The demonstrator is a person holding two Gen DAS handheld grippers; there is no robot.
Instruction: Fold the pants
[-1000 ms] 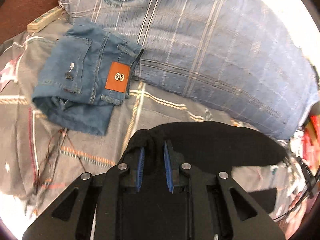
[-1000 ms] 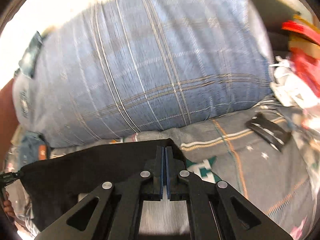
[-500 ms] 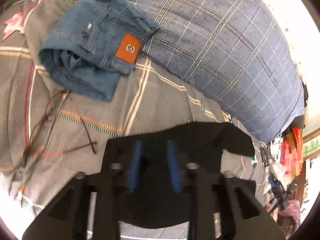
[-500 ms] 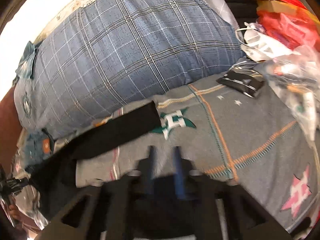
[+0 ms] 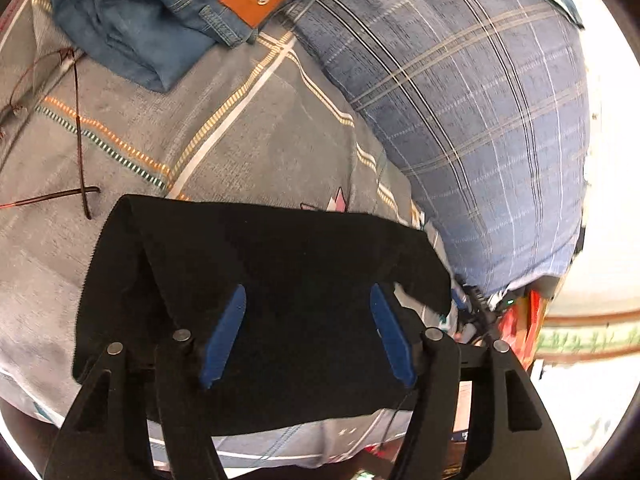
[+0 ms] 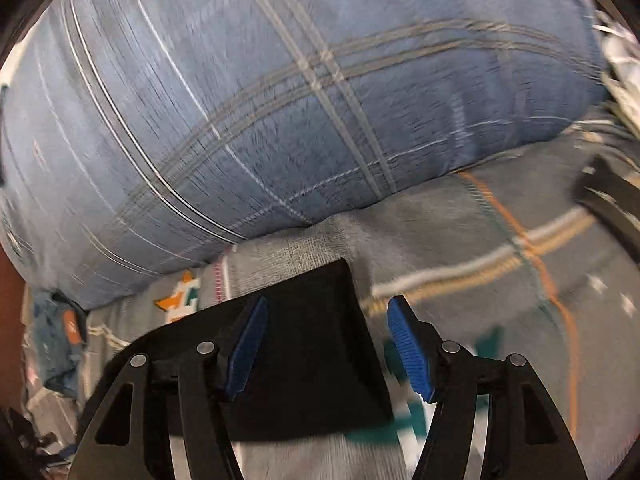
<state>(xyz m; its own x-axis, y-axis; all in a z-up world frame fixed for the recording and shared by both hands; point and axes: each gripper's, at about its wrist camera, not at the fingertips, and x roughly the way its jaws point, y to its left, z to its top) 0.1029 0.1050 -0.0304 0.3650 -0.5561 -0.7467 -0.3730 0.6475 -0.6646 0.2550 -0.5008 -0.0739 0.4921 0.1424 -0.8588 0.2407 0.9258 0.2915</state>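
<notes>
Black pants lie folded flat on the grey patterned bedspread. My left gripper is open just above them, its blue pads spread wide and holding nothing. In the right wrist view the pants' right end lies on the bedspread. My right gripper is open over that end and its right edge, empty.
A big blue plaid pillow lies behind the pants and fills the right wrist view. Folded blue jeans with an orange patch lie at the far left. Thin-framed glasses lie left. A dark flat object lies right.
Both grippers have let go of the black pants and opened wide. The pants, held up a second ago, now lie flat on the bedspread. Both cameras have dropped closer to the bed.
</notes>
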